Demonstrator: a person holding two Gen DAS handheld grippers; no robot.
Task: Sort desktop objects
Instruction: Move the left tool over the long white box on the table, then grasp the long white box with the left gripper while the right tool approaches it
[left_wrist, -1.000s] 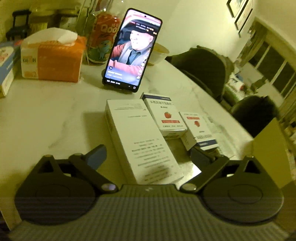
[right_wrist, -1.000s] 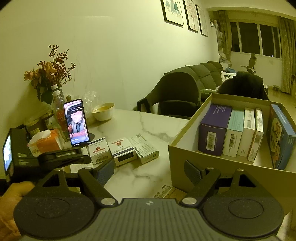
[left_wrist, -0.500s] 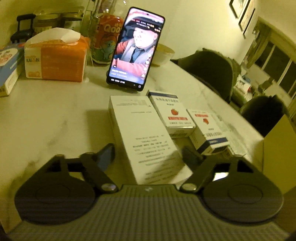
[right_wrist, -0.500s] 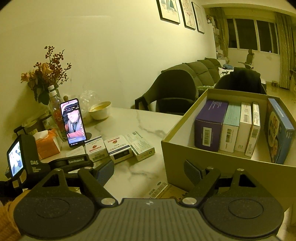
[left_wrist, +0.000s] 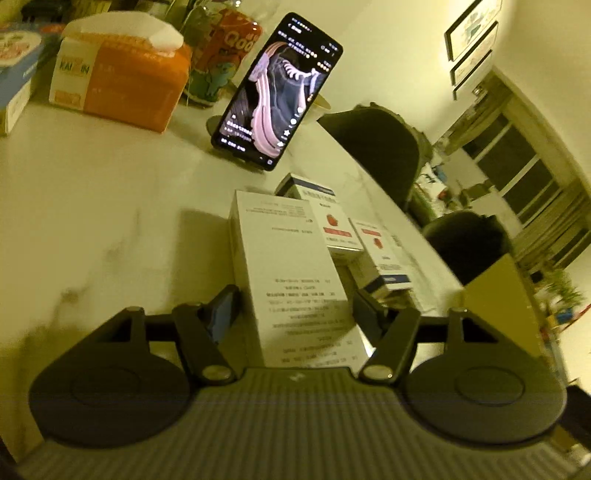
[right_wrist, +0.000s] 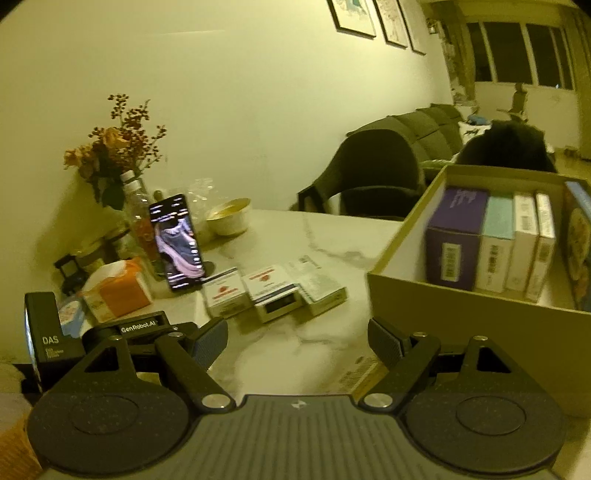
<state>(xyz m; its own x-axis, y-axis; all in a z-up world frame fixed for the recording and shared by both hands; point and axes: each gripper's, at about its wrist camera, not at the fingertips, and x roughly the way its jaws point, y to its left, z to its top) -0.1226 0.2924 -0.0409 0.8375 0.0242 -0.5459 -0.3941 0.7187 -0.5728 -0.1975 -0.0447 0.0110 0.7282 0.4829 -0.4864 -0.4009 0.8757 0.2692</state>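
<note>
A long white box (left_wrist: 291, 273), printed with small dark text on top, lies flat on the pale marbled bench (left_wrist: 92, 206). The left gripper (left_wrist: 293, 308) straddles its near end, jaws having just been closing to its sides (whether they press on it I cannot tell). The right gripper (right_wrist: 297, 341) hangs wide and empty near the cardboard carton (right_wrist: 461, 314) of upright boxes. Beyond stand a propped phone (left_wrist: 277, 96) and dark chairs (left_wrist: 384, 147).
</note>
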